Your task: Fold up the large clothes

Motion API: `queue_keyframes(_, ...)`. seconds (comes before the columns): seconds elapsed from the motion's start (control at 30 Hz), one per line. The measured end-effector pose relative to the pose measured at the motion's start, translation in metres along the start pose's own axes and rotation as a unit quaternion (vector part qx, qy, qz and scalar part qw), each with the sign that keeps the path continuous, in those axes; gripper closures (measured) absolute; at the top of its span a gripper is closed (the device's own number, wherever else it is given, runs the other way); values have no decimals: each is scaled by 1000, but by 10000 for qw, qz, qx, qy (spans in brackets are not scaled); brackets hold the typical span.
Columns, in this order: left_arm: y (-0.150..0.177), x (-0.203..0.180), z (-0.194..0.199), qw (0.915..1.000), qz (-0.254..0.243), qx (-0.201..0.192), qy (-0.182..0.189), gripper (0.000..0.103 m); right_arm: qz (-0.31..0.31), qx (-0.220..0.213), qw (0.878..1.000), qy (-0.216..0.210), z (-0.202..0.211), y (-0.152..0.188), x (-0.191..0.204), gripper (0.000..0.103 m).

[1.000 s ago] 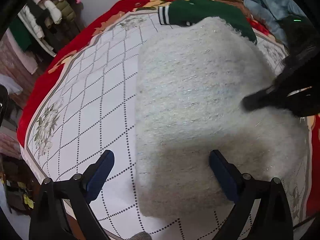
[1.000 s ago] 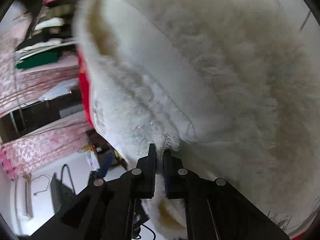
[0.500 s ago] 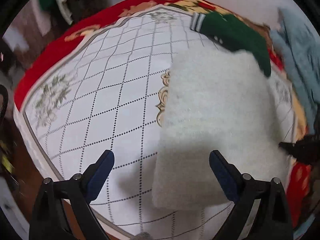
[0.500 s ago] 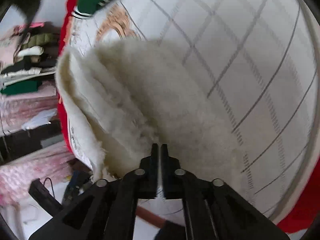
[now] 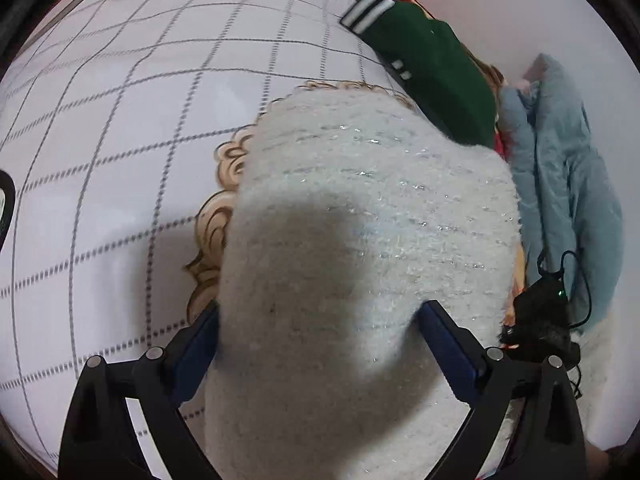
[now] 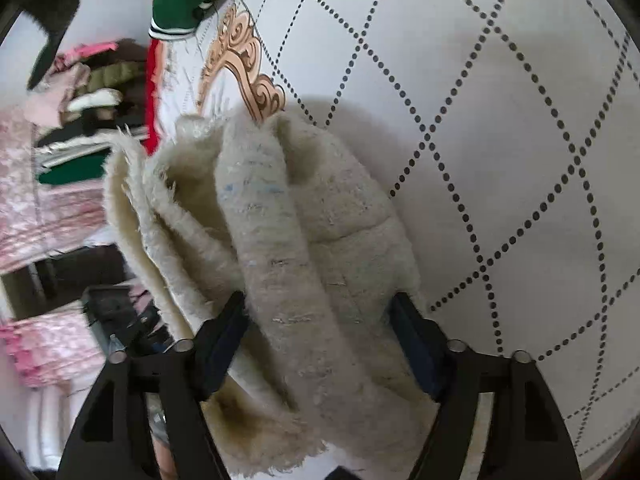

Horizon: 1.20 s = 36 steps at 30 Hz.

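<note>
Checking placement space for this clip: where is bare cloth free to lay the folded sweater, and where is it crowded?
Free: the white checked bedspread left of the fluffy white sweater, up to the gold scroll motif. Crowded: the far right edge, where the green garment and blue garment are piled by the wall.

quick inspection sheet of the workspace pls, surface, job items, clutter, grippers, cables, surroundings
surface: white cloth with dotted diamond grid, gold scrollwork and red border.
job's things: fuzzy cream sweater, folded into a thick bundle, layers visible at its edge in the right wrist view.
clutter: green garment with striped cuff beyond the sweater; blue garment beside it.
grippers: left gripper wide open, straddling the sweater; right gripper wide open around the folded edge.
cables: thin black cable looping from a black device over the blue garment.
surroundings: stacked clothes and pink patterned fabric off the surface's edge.
</note>
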<state>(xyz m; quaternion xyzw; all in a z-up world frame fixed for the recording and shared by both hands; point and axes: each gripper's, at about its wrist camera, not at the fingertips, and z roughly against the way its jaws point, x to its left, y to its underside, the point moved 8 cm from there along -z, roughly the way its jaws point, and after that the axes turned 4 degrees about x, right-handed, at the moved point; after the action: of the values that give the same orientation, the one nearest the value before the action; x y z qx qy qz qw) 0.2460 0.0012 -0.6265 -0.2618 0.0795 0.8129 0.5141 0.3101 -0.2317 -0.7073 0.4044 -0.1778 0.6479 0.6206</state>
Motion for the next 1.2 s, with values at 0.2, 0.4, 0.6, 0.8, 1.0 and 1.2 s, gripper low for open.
queue_keyframes(0.2,-8,-16,-1,9993,-321,-133,-101,6,118,47,9997,190,-15,-7,-7,25)
queue_keyframes(0.4,-26,-32,5,9961,-786,-197,-341,6,-164,-157,9993,-305,-17,2,14,59)
queue_keyframes(0.6,-47,-48,17,9926,-1172,-159,-260,6,-391,-456,9965,-573,-1,10,32,62)
queue_keyframes(0.8,-89,-68,33,9890,-1469,-129,-50,6,-498,-857,9927,-692,19,-1,63,62)
queue_keyframes(1.0,-160,-110,47,9835,-1803,-101,83,6,-694,-1381,9840,-891,60,-32,105,62)
queue_keyframes(1.2,-256,-178,35,9715,-2361,-192,113,6,-712,-1922,9726,-1097,127,-114,142,62)
